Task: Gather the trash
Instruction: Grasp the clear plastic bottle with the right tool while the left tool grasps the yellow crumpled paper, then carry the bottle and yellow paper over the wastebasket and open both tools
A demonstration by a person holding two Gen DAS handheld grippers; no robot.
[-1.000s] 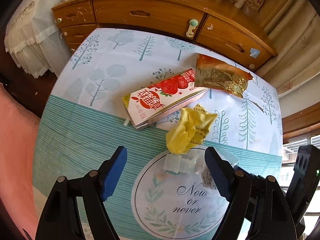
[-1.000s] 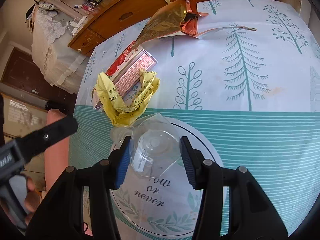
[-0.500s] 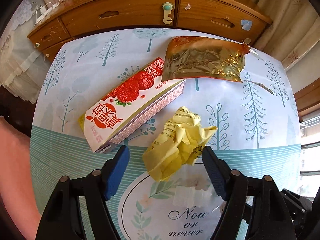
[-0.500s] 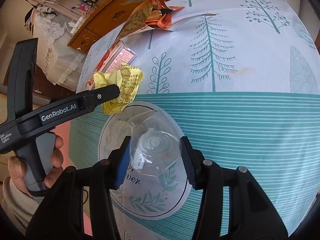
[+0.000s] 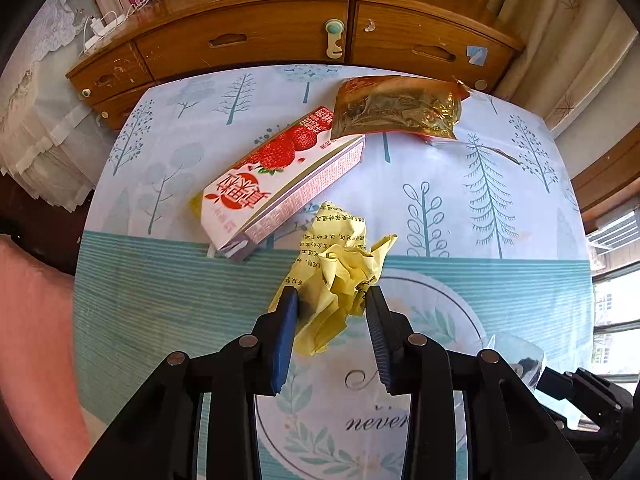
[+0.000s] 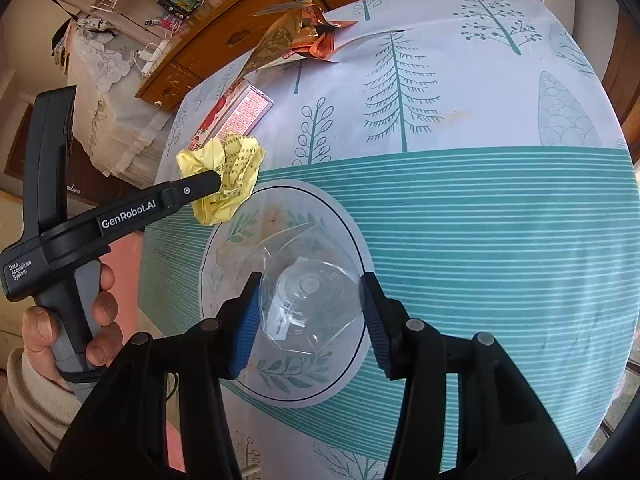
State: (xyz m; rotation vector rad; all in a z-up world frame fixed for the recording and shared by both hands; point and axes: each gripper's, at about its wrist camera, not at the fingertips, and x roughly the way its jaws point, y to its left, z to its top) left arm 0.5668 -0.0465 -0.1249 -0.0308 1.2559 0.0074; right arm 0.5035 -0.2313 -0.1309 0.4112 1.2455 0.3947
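Since a second ago my left gripper (image 5: 331, 306) has slid across the table from the clear plastic to the crumpled yellow printed wrapper (image 5: 340, 276), and its jaws have just been closing on it. Both blue pads now press into the near part of the wad, which bunches up between them, so I read this as a grip being made. The wrapper rests on the tree-patterned tablecloth (image 5: 460, 200), just near of the long strawberry-printed carton (image 5: 280, 184), which has not shifted. Farther off, touching the carton's far end, lies the gold foil pouch (image 5: 396, 106).

My right gripper (image 6: 308, 312) has carried the crushed clear plastic cup (image 6: 308, 292) toward the right, away from the wrapper; its jaws stand about half open, clamped on the cup's sides as before.

My judgement: two pieces are in hand, carton and pouch are left to collect. The thin wad could slip when lifted.
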